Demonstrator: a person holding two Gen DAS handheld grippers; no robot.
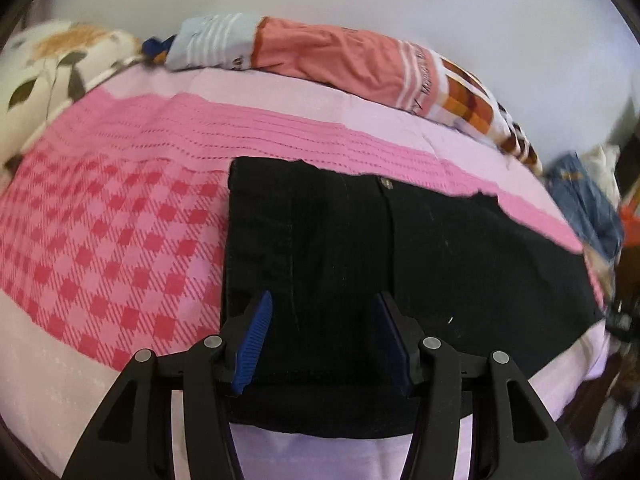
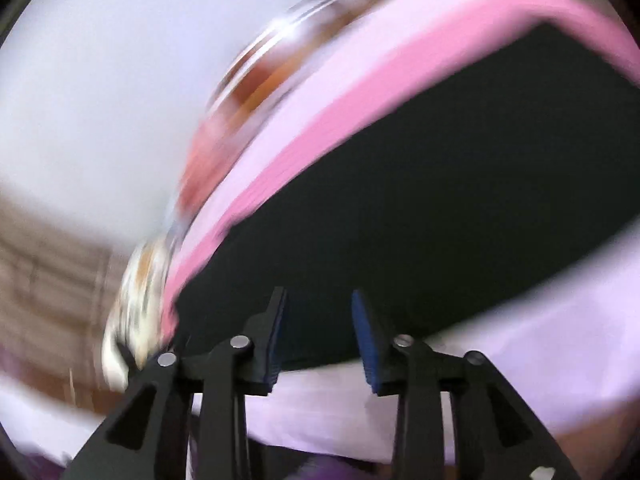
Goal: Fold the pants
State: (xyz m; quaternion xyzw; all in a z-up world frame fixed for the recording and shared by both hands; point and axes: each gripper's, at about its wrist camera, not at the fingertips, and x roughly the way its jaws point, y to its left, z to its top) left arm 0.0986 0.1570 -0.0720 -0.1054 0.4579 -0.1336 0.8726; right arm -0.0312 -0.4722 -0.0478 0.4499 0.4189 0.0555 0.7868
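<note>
Black pants (image 1: 400,248) lie flat on the bed (image 1: 380,120), folded into a wide rectangular block, resting on a pink blanket (image 1: 120,220) (checked part to the left, knit-striped band along the far edge). Small button visible near the far edge of the pants.

Left gripper (image 1: 324,336): jaws spread apart, blue pads (image 1: 254,344) clear of the cloth, nothing pinched; it hangs over the near edge of the pants, angled down.

Right gripper (image 2: 320,340): jaws parted, a gap between the pads, nothing seen clamped. Right wrist view is heavily motion-blurred; the pants (image 2: 460,184) fill the middle as a dark slab with the pink blanket (image 2: 320,120) edge beyond. Cannot tell whether the fingertips touch the fabric.

Far side of the bed: a rolled orange and light-blue patterned quilt (image 1: 340,56) along the wall, a floral pillow (image 1: 52,64) at far left. Denim garment (image 1: 584,200) off the right edge.
</note>
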